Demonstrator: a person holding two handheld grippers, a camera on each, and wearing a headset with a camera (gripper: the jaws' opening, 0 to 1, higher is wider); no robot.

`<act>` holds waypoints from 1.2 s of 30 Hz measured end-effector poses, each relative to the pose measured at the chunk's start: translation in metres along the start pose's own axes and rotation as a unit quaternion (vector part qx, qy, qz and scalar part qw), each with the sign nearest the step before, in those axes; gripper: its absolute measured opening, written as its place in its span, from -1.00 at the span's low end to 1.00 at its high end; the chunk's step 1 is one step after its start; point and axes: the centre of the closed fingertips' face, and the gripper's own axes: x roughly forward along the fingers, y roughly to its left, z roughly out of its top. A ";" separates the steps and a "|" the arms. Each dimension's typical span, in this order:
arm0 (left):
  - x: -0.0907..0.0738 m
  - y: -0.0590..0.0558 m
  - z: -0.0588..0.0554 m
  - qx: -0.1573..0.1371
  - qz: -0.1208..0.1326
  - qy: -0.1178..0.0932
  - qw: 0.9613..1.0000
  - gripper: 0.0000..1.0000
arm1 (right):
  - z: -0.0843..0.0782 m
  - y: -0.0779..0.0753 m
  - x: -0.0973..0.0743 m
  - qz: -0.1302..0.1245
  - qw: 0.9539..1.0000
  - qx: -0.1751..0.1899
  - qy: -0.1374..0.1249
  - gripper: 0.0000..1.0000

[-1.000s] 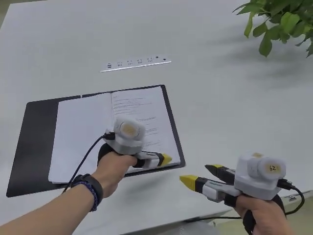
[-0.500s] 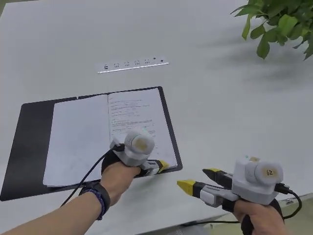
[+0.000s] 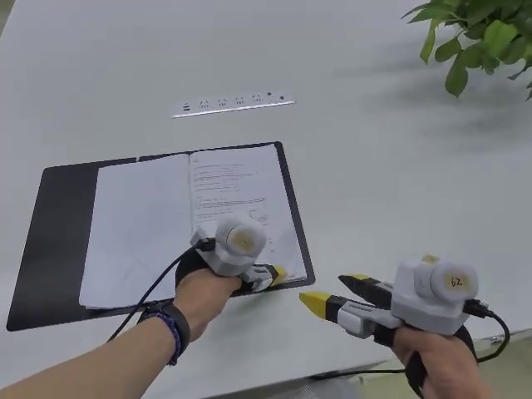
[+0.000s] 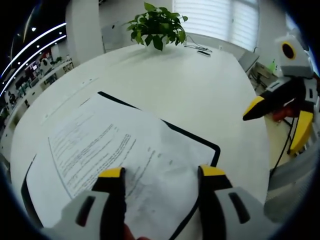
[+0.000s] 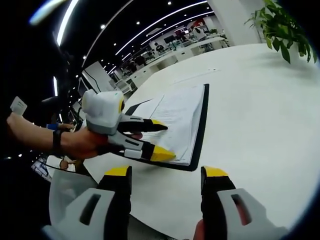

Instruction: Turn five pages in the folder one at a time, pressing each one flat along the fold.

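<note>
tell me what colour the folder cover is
Black. The folder cover shows best in the head view, where it frames the white pages.

The white plastic left gripper [image 3: 273, 275] and its twin, the right gripper [image 3: 334, 293], have black jaws tipped yellow. From both trail thin black cables [image 3: 154, 287]; a dark wristband [image 3: 169, 319] circles the left wrist.

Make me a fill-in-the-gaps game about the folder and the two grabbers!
The folder lies ____ on the white table. The left gripper has jaw tips coloured ____. The right gripper hovers beside the folder, holding ____.
Missing words: open; yellow; nothing.
</note>
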 end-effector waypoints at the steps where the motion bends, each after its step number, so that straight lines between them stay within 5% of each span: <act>1: 0.000 0.001 0.000 -0.001 -0.001 0.000 1.000 0.14 | 0.001 -0.001 0.003 0.000 1.000 0.000 0.000 0.07; 12: -0.002 0.006 0.003 -0.032 -0.015 -0.015 0.999 0.02 | 0.027 -0.002 0.031 0.016 1.000 -0.014 -0.003 0.04; 21: -0.002 0.013 0.001 -0.008 0.000 -0.013 1.000 -0.18 | 0.049 -0.009 0.057 0.026 1.000 -0.014 -0.009 0.00; 36: -0.002 0.022 0.001 -0.015 0.010 -0.031 0.999 -0.37 | 0.061 -0.024 0.097 0.042 0.999 -0.011 0.004 -0.02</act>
